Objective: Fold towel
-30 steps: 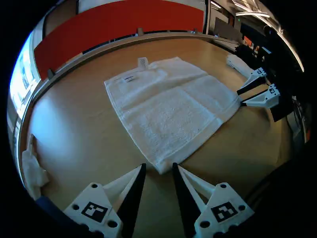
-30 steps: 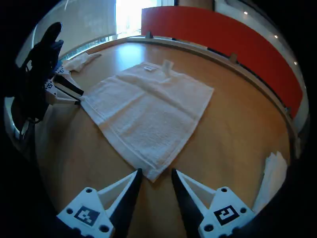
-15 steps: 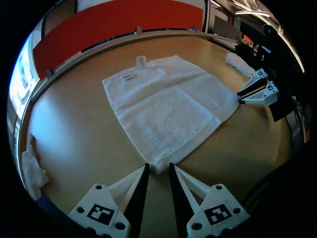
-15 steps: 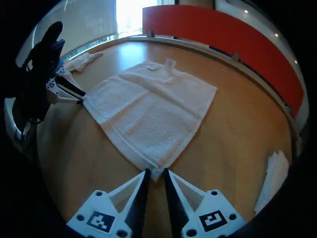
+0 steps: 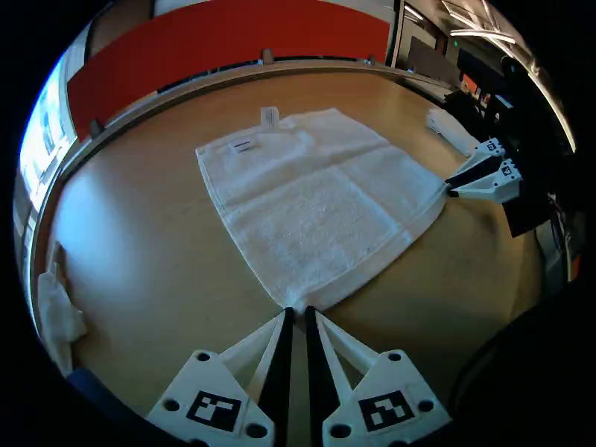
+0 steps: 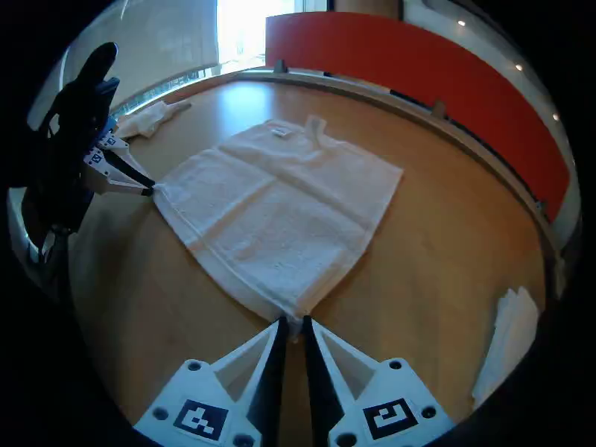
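A white towel (image 5: 320, 201) (image 6: 279, 216) lies flat on the wooden table, a small tag at its far edge. In the left gripper view my left gripper (image 5: 298, 313) is shut on the towel's near corner. In the right gripper view my right gripper (image 6: 293, 324) is shut on the towel's other near corner. The right gripper (image 5: 453, 190) also appears at the towel's right corner in the left gripper view. The left gripper (image 6: 149, 186), held by a dark-gloved hand, also appears at the towel's left corner in the right gripper view.
A wooden table (image 5: 149, 246) (image 6: 447, 238) with a curved far edge backs onto a red panel (image 5: 223, 37). A crumpled white cloth (image 5: 56, 316) (image 6: 149, 115) lies near one table edge. Another folded white cloth (image 5: 447, 128) (image 6: 510, 335) lies near the opposite side.
Both grippers moved forward onto the towel's near corners and closed on them; a second ago both stood open just short of the corners. The towel has shifted only slightly.
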Demonstrator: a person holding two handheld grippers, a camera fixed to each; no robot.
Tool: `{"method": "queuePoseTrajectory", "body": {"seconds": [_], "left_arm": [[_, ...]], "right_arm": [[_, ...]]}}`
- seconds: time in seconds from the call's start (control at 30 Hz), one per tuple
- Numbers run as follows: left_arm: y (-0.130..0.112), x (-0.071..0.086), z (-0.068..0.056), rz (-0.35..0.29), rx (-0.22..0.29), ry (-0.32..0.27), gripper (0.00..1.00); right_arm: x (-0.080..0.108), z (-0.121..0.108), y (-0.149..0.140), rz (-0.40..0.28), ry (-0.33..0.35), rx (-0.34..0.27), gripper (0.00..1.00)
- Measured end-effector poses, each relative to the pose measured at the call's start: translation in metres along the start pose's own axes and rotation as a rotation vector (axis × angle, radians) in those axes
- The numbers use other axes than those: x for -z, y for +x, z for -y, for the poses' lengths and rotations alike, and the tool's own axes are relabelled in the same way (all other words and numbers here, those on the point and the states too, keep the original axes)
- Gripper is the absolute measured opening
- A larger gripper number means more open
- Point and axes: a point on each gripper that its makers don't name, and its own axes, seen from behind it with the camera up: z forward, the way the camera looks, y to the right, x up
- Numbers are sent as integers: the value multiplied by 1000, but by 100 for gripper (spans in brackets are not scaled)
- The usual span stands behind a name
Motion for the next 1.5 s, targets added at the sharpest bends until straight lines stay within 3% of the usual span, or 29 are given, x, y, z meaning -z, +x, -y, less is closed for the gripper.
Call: {"method": "queuePoseTrajectory", "body": {"seconds": [0.27, 0.57, 1.27, 1.5], "left_arm": [[17, 15, 0, -35, 43, 5, 12], [34, 38, -1, -61, 77, 10, 12], [62, 98, -17, -84, 168, 2, 12], [67, 110, -20, -82, 163, -4, 12]], "right_arm": [[14, -5, 14, -31, -11, -8, 16], [39, -6, 33, -53, -20, 23, 16], [97, 1, 70, -75, -14, 69, 16], [111, 4, 74, -76, -5, 63, 16]]}}
